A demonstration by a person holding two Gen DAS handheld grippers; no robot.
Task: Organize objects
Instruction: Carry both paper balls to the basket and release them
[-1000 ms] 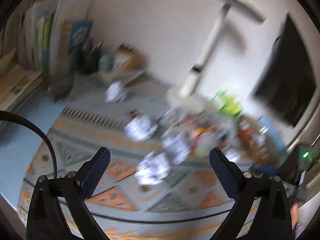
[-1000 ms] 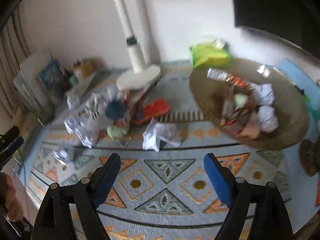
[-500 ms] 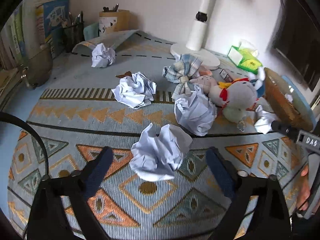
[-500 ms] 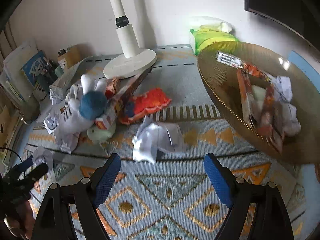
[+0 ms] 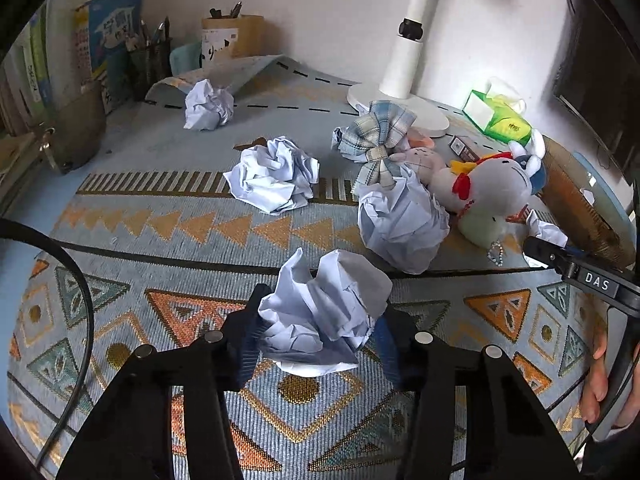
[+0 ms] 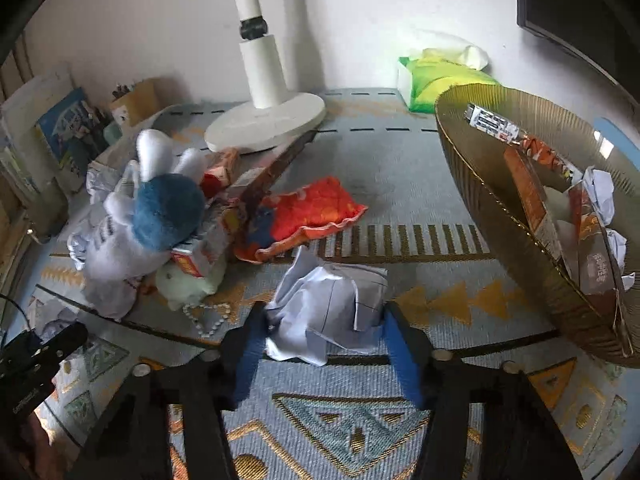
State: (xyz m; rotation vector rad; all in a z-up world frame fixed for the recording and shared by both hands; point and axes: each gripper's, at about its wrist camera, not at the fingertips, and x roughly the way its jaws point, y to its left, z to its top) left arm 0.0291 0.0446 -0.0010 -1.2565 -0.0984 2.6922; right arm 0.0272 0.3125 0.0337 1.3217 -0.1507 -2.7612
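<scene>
A blue patterned woven rug (image 5: 168,236) covers the surface before a white wall. The left gripper (image 5: 318,334) pinches one crumpled white paper ball (image 5: 324,312); the right gripper (image 6: 326,340) squeezes another crumpled white paper wad (image 6: 330,312). The round gold wire basket (image 6: 500,208) is cut off at the frame's right edge.

Count on the rug (image 5: 168,248): five crumpled paper balls (image 5: 324,312) loose, more in one woven basket (image 6: 500,184) at right, two plush toys (image 5: 488,196), one fan base (image 6: 266,124), one tissue pack (image 5: 500,120), two grippers (image 5: 318,336).

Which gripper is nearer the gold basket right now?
Right. The right gripper sits around a crumpled paper beside the gold basket. The left gripper holds another paper ball farther away, across the mat.
</scene>
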